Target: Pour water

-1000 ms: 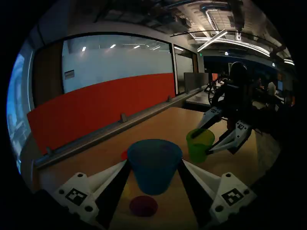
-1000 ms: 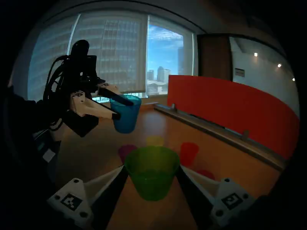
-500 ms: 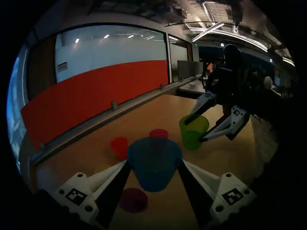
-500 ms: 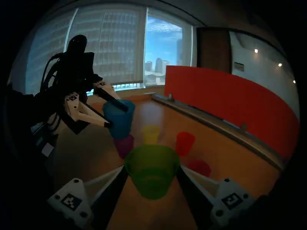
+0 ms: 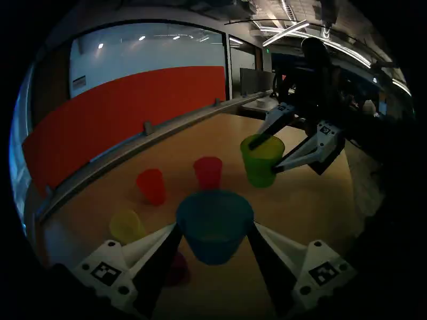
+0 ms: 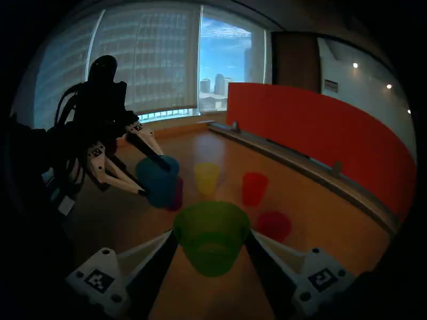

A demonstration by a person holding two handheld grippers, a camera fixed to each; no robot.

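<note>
Left gripper view: cup between fingers

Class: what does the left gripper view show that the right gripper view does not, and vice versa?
Left gripper view: ceiling light strips. Right gripper view: a window with city towers and blue sky. Both: the blue cup in the left gripper, the green cup in the right gripper, the red panel and the wooden table.

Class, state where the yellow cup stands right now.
In the left gripper view, the yellow cup stands at lower left, between the orange-red cup and the left gripper.
</note>
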